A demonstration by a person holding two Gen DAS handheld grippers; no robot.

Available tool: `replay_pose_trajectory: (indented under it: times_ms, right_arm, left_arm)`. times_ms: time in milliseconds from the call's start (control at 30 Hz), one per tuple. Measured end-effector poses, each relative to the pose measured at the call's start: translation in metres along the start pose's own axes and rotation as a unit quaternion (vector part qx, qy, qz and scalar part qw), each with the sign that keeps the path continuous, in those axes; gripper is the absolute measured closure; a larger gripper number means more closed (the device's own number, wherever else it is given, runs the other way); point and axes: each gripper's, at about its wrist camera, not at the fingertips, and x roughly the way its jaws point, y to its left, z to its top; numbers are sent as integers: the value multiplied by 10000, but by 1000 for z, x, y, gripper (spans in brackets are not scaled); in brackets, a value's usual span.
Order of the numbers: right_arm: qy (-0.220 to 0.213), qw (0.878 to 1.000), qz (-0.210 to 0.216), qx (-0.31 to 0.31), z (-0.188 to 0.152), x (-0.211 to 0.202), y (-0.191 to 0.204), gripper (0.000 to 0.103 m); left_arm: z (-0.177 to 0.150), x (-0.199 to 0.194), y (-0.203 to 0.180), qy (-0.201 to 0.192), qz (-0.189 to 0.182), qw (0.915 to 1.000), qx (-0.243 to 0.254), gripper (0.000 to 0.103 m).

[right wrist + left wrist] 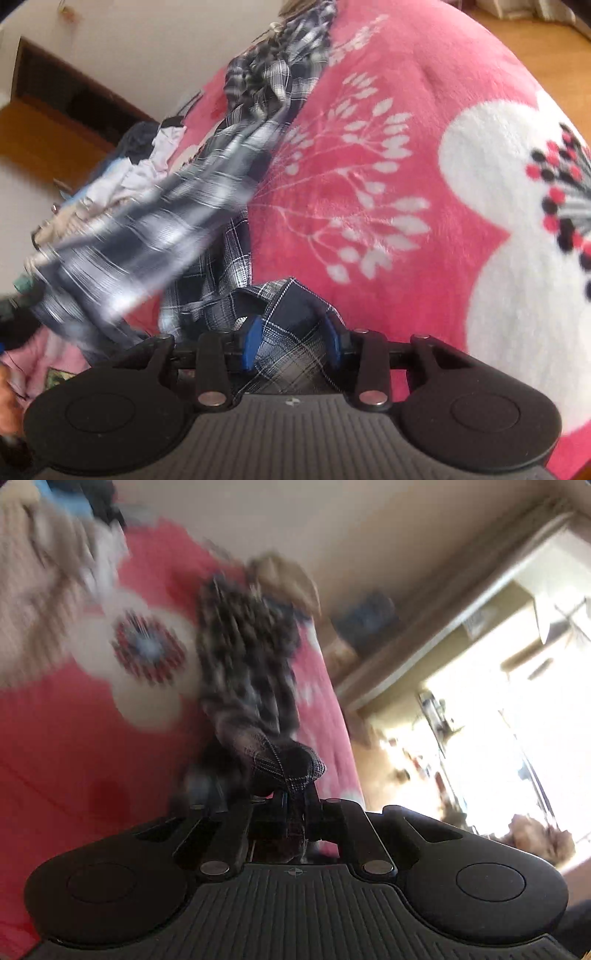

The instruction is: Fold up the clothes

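**Plaid shirt pinched at both ends**

The dark blue-and-white plaid cotton shirt point(258, 110) is held over the pink fleece flower-print blanket point(388, 166). A bunched fold is clamped by the left gripper point(291, 794), fingers pressed together; another fold is pinched between the right gripper point(291, 343) pads.

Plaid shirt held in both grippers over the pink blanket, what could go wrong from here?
1. The left gripper pinches only a small bunch of the plaid shirt, so that corner might slip out.
2. The shirt looks twisted between the right gripper and the far end; the fold may come out crooked.
3. The pile of clothes lies close beside it and could get dragged along.
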Motion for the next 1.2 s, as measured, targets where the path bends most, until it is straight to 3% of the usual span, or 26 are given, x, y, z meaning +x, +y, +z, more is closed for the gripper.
replay_pose_trajectory:
  times_ms: [267,400,533,600,700,833,900,967,1000,1033,1067,1133,1200]
  right_arm:
    - [-14,9979,-332,-559,-6,3,16,65]
    - [0,9965,-409,-731,-8,7,19,65]
    - [24,9976,-356,-595,-5,7,16,65]
    - [29,9977,-338,-589,-5,7,15,65]
    - [26,9979,-303,-574,-6,8,13,65]
    - [45,9986,-245,-465,-5,7,11,65]
    - [60,9987,-229,-441,-5,5,10,65]
    - [83,9988,-219,-439,-4,6,10,65]
    - [98,9988,-217,-438,-3,5,10,65]
    - [119,9987,-217,-440,-3,5,10,65]
    - [139,9986,-223,-453,-2,5,10,65]
    - [173,9984,-237,-475,-1,8,11,64]
    - [186,9985,-226,-454,0,10,11,62]
  left_arm:
    - [36,-46,18,-801,1005,9912,324,98]
    - [60,-76,25,-1417,1440,9784,430,98]
    - [84,-96,26,-1973,1936,9585,694,98]
    - [88,-84,30,-1784,2188,9554,872,97]
    - [74,-48,35,-1031,2555,9552,1080,96]
    - [32,17,60,-4,2691,9586,928,95]
    - [10,47,80,389,2981,9497,873,92]
    - [-8,62,89,452,3299,9373,1026,91]
    - [-14,65,89,417,3359,9346,1095,84]
    - [-15,64,84,394,3296,9366,1121,68]
    - [-17,62,80,377,3229,9388,1136,59]
    - [-21,57,75,400,3123,9425,1119,31]
    - [-25,49,69,474,3168,9397,1196,27]
